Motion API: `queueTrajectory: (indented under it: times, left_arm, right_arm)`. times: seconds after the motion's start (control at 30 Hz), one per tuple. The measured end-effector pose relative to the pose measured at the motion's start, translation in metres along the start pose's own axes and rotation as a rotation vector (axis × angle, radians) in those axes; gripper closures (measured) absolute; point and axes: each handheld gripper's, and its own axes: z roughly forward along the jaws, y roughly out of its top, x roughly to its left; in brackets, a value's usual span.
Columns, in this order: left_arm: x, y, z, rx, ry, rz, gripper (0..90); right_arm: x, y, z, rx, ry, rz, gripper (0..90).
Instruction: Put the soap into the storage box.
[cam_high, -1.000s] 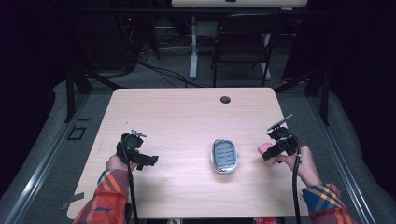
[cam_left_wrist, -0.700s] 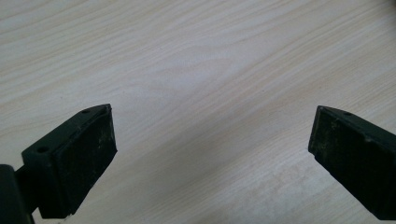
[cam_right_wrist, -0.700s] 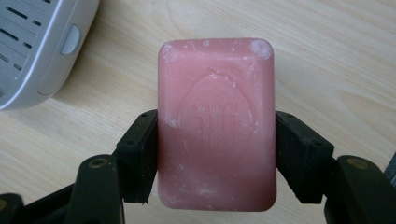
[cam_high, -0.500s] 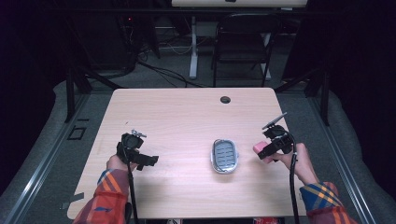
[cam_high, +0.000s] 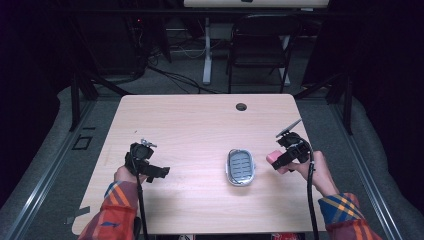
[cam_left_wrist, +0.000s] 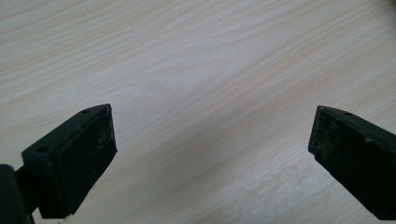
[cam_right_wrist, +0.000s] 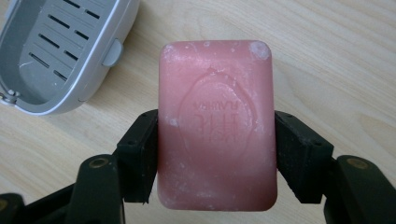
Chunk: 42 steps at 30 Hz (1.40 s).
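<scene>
I have the pink soap (cam_right_wrist: 215, 123) squeezed between the two black jaws of my right gripper (cam_right_wrist: 215, 156). The jaws press on both long sides of the bar. A moment ago the soap was nearer the table's right edge; now I have brought it a little closer to the grey soap dish (cam_high: 240, 166), which lies open just left of it. From above, the soap (cam_high: 274, 158) looks lifted off the table (cam_high: 200, 120), but I cannot tell how high.

In the right gripper view the soap dish (cam_right_wrist: 56, 51) is empty, with slots in its floor. So I think the job is to lay the soap in that dish, and I am partway there.

My left gripper (cam_left_wrist: 210, 154) has not moved. Its jaws are wide apart with nothing between them, over bare wood at the near left.
</scene>
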Motion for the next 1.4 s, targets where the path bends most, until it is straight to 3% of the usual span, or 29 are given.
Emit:
queueTrajectory:
  times: [0.13,0.17,0.2,0.27,0.33,0.47,0.57,0.73,0.77,0.8,0.93,1.17,1.2,1.4]
  left_arm:
    - [0.0,0.0,0.0,-0.002,0.0,-0.002,0.8]
    - [0.0,0.0,0.0,-0.002,0.0,-0.002,0.8]
    - [0.0,0.0,0.0,-0.001,0.0,-0.002,0.8]
    - [0.0,0.0,0.0,-0.002,-0.001,-0.002,0.8]
    - [0.0,0.0,0.0,-0.001,-0.001,-0.002,0.8]
    - [0.0,0.0,0.0,0.001,-0.003,0.0,0.8]
    - [0.0,-0.001,0.0,-0.001,-0.004,-0.001,0.9]
    - [0.0,0.0,0.0,0.002,-0.006,0.0,0.9]
    - [0.0,0.0,0.001,0.002,-0.005,0.0,0.9]
    - [0.0,0.0,0.0,0.002,-0.005,0.0,0.9]
    - [0.0,0.0,0.0,0.0,-0.004,-0.002,0.9]
    - [0.001,0.0,0.0,0.001,-0.005,0.0,0.9]
    - [0.0,0.0,0.0,0.002,-0.003,0.001,0.9]
    - [0.0,-0.001,0.0,0.002,-0.005,0.003,0.9]
  right_arm:
    - [0.003,0.002,-0.001,0.007,0.001,-0.007,37.0]
    - [0.002,0.003,-0.002,0.024,0.002,-0.027,37.0]
    - [0.004,0.003,-0.001,0.003,0.009,-0.01,37.0]
    - [0.005,0.005,-0.003,0.028,0.007,-0.037,37.0]
    - [0.008,0.005,-0.001,-0.002,0.011,-0.024,37.0]
    - [0.011,0.007,-0.004,0.017,0.014,-0.048,37.0]
    - [0.015,0.007,-0.005,-0.012,0.021,-0.037,37.0]
    - [0.017,0.009,-0.011,0.013,0.01,-0.069,37.0]
    - [0.019,0.009,-0.01,-0.008,0.018,-0.053,37.1]
    - [0.018,0.01,-0.013,0.015,0.012,-0.073,37.1]
    - [0.019,0.011,-0.015,0.015,0.018,-0.083,37.1]
    - [0.024,0.015,-0.019,-0.012,0.021,-0.076,37.1]
    - [0.025,0.018,-0.022,0.004,0.018,-0.105,37.1]
    - [0.035,0.025,-0.025,-0.026,0.015,-0.106,37.1]
